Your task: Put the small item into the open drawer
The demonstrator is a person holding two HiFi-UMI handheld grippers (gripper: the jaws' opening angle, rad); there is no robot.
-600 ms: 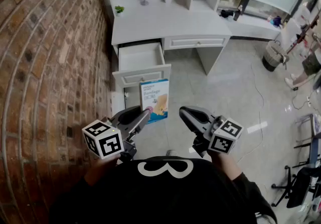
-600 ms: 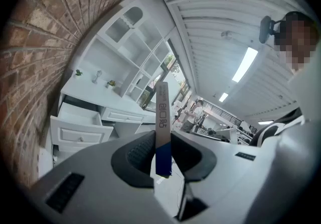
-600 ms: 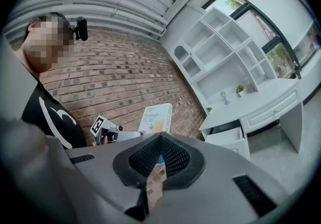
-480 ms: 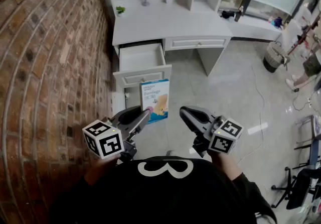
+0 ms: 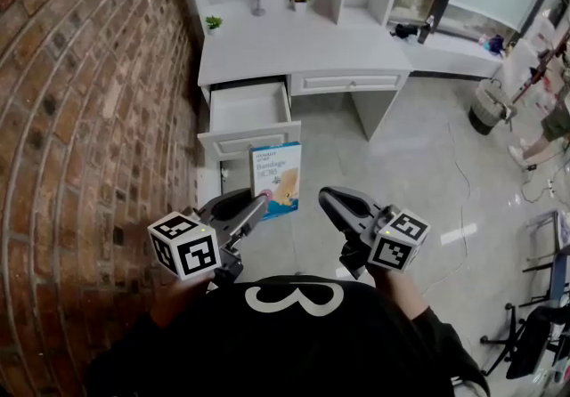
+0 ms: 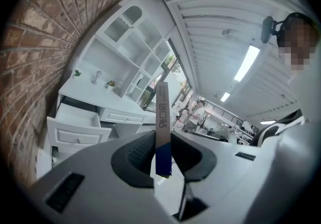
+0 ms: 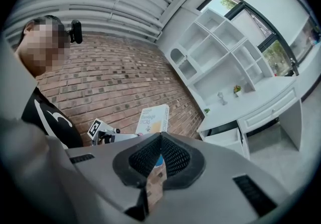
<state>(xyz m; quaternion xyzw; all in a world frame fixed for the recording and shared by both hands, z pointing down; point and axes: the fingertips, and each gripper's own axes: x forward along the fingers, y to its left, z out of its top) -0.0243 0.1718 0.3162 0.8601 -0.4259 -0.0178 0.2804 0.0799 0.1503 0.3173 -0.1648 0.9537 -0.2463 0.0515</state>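
Observation:
My left gripper is shut on a flat white and blue bandage box, which it holds upright above the floor. Seen edge-on in the left gripper view, the box is clamped between the two dark pads. The open white drawer juts out of the desk beyond the box and looks empty; it also shows in the left gripper view. My right gripper hovers to the right of the box, its jaws together and apart from the box. From the right gripper view I see the box and the drawer.
A white desk with a small plant, a lamp and a flower pot stands against the brick wall on the left. A closed drawer sits right of the open one. Chairs and a bin stand at the far right.
The desk and drawer have slid slightly down in the head view. Both grippers and the box keep their places.

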